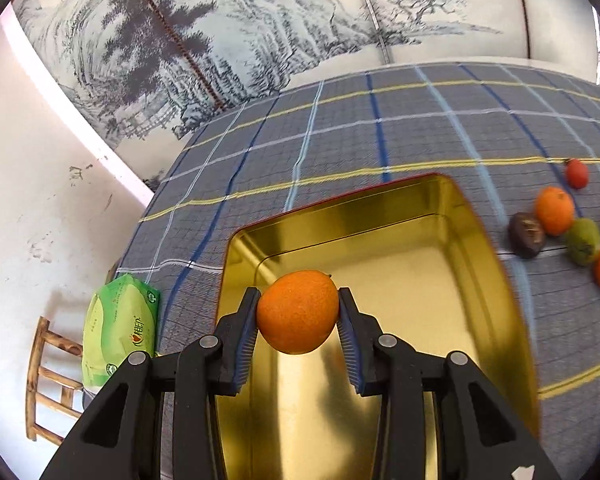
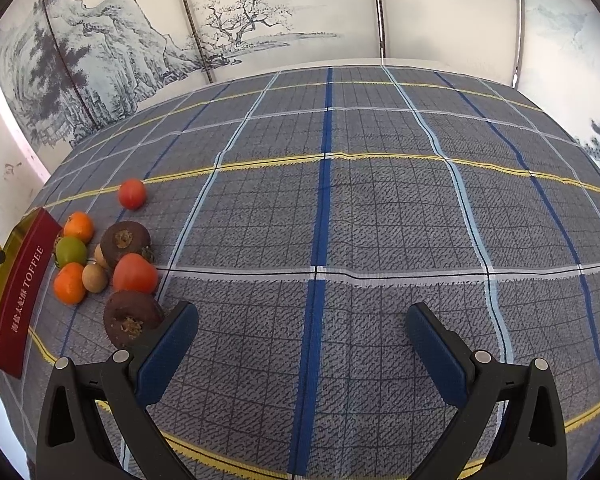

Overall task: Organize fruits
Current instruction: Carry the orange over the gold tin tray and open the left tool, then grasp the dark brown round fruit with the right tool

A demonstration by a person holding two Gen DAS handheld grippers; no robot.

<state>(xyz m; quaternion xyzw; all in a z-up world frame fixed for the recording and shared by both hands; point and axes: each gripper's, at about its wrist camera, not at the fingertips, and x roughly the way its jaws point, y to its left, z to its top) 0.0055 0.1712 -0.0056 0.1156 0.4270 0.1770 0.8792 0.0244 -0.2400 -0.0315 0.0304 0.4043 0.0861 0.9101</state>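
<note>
Left gripper (image 1: 298, 312) clamps orange (image 1: 298, 312) above gold tin (image 1: 440, 280).

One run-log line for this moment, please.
left gripper: shut on orange, over gold tin | right gripper: open, empty, above tablecloth | fruit pile: beside tin

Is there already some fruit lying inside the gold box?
No, the gold tin shows only its bare shiny bottom, and the one orange over it is pinched between the left gripper's jaws.
</note>
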